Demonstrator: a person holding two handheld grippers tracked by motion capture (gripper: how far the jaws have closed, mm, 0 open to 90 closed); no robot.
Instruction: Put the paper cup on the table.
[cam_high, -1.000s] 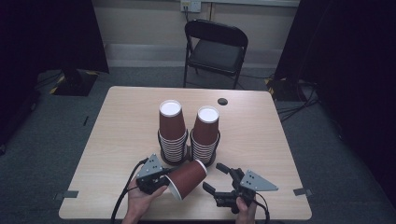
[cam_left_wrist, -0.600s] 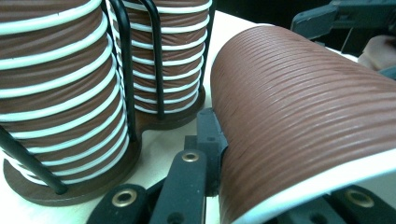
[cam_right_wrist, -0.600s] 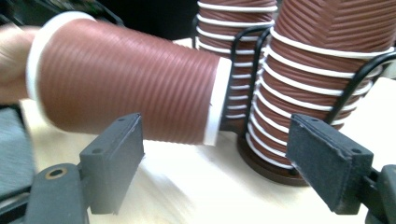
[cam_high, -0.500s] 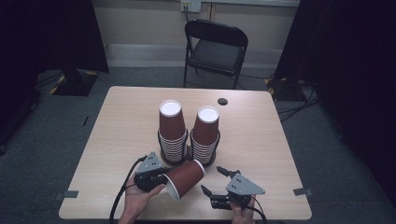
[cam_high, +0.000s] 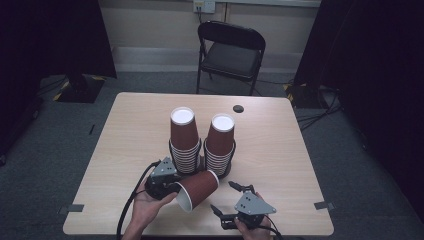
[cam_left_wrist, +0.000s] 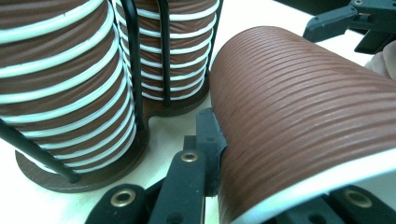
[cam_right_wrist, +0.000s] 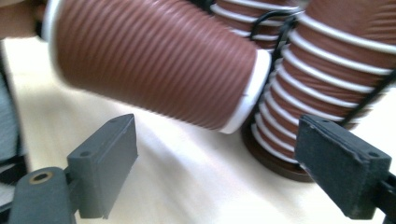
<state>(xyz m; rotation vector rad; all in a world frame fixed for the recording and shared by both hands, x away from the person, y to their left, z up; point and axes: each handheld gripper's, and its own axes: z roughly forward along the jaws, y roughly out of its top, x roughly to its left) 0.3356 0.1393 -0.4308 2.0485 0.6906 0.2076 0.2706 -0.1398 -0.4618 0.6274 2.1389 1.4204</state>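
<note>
A brown ribbed paper cup (cam_high: 200, 187) with a white rim lies on its side just above the table's front part. My left gripper (cam_high: 175, 189) is shut on it near the rim. In the left gripper view the cup (cam_left_wrist: 303, 107) lies between the jaws of the left gripper (cam_left_wrist: 280, 172), which press its wall. My right gripper (cam_high: 223, 196) stands open to the cup's right, near the front edge. In the right gripper view the cup (cam_right_wrist: 154, 56) lies beyond the wide, empty jaws of the right gripper (cam_right_wrist: 226, 158).
Two stacks of the same cups, the left stack (cam_high: 184, 135) and the right stack (cam_high: 221, 140), stand in black wire holders at the middle of the wooden table (cam_high: 125, 130), just behind the held cup. A small dark disc (cam_high: 238, 108) lies farther back. A folding chair (cam_high: 231, 50) stands beyond the table.
My right gripper has edged a little to the left, toward the held cup. The left gripper and its cup have stayed in place.
</note>
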